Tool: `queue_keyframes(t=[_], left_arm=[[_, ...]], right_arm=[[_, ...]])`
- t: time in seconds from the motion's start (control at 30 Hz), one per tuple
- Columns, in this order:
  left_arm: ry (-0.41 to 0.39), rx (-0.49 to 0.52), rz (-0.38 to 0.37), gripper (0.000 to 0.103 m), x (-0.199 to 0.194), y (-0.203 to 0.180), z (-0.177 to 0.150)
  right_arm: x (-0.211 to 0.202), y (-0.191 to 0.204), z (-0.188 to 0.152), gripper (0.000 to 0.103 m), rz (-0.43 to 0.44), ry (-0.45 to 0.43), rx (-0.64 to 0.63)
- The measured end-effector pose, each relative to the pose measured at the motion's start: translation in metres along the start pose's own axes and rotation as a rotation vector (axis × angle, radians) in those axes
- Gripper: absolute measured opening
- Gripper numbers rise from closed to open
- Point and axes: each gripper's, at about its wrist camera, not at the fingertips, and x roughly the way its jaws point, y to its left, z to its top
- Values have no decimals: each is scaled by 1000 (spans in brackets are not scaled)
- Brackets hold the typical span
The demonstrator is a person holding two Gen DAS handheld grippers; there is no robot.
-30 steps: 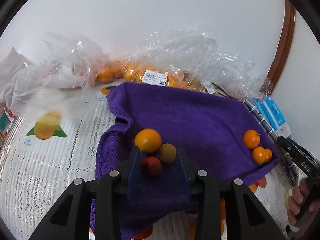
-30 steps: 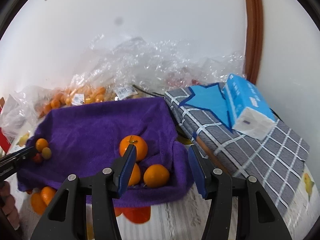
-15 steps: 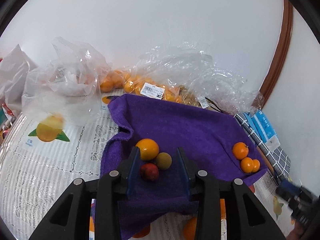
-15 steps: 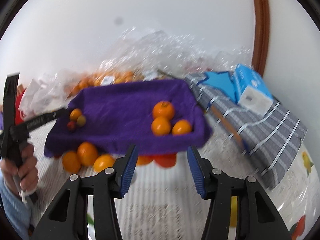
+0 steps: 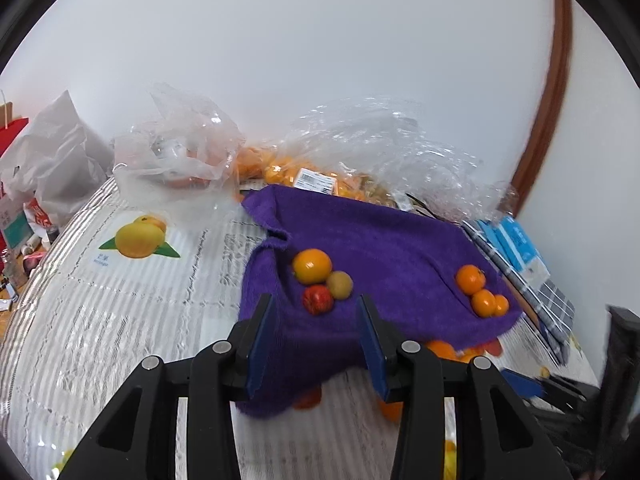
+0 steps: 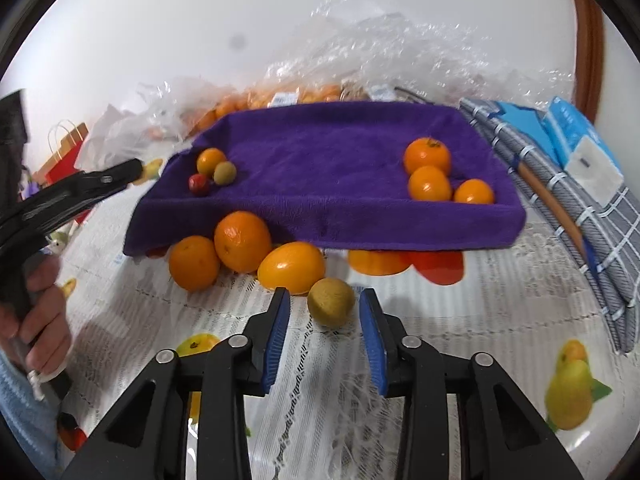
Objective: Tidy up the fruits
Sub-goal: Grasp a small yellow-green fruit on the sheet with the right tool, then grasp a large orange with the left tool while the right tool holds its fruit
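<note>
A purple towel [image 5: 380, 248] [image 6: 340, 152] lies spread over the table. On its left part sit an orange [image 5: 312, 266], a small green fruit [image 5: 340, 285] and a small red fruit [image 5: 317, 299]. Three oranges [image 6: 430, 172] sit on its right part. Several oranges [image 6: 240, 240] lie at the towel's front edge. My left gripper [image 5: 314, 314] hovers just short of the red fruit, its jaws opening with no fruit between them. My right gripper [image 6: 325, 298] points down at the table, its jaws closing around a loose greenish fruit [image 6: 331, 307], with a gap on both sides.
Clear plastic bags [image 5: 360, 148] holding oranges are heaped along the white wall behind the towel. A checked cloth [image 6: 568, 184] with a blue tissue pack [image 6: 580, 140] lies to the right. A red paper bag [image 6: 64, 152] stands far left. A hand [image 6: 44, 320] holds the left gripper.
The left gripper drew back from the three small fruits and its jaws widened slightly. The right gripper swung down from the towel's oranges to the table in front, jaws narrowing around the greenish fruit.
</note>
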Motion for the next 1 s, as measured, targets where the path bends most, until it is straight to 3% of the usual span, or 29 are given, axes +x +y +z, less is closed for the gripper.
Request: queue_keyframes(t=[0.1,0.23,0.43,0.67,0.93,1.0], left_arm=[[19,20,-51,40,0,-4,-4],[71,58,-110,40,8,-14,-10],[125,159,-154,49,12,-38,-22],[201,248,-163,56,25,-58,-36],[291,257,-105,56,45,-60,-42],[301,268,-106,49,48,-63,-43]], right_arm=[[12,1,-1,30,-17,48,-2],[6,-2,-2,27,-13,20,4],[-11,-21,-6,27,-86,-26,6],[-28,-40,-12,27,-117,-71,-19],[-16,-43,-14,27,-77,-45,9],[-13,-45,-14,27,-74,-25,18]])
